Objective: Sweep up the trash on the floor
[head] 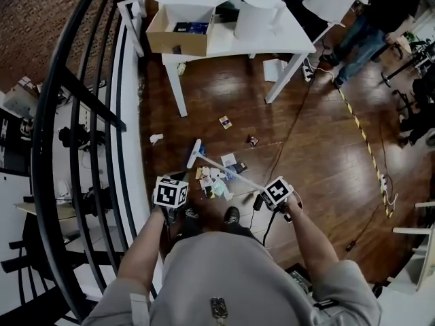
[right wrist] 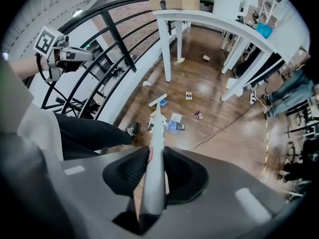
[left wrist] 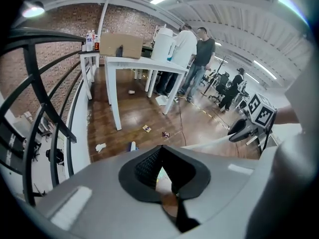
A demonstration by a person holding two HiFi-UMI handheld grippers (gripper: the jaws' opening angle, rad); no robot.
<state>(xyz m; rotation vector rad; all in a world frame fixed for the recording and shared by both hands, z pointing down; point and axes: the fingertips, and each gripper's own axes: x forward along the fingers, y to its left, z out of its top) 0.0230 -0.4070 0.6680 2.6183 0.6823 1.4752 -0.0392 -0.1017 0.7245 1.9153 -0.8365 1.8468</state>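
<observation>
My right gripper (head: 277,193) (right wrist: 155,166) is shut on the white broom handle (right wrist: 154,148), which runs down to the broom head (head: 195,153) on the wooden floor. A pile of paper and wrapper trash (head: 217,178) lies just right of the broom head, in front of my shoes. Loose bits lie further out: a yellow packet (head: 225,121), a dark wrapper (head: 252,140) and a crumpled white paper (head: 156,138). The left gripper (head: 170,193) (left wrist: 162,171) is shut, held above the floor left of the pile. Low between its pads shows a dark narrow strip, and I cannot tell what it is.
A black stair railing (head: 88,100) curves along the left. A white table (head: 231,46) carrying a cardboard box (head: 178,29) stands beyond the trash. A cable (head: 285,148) and yellow-black tape (head: 363,138) cross the floor at right. A person (head: 374,19) stands at the far right.
</observation>
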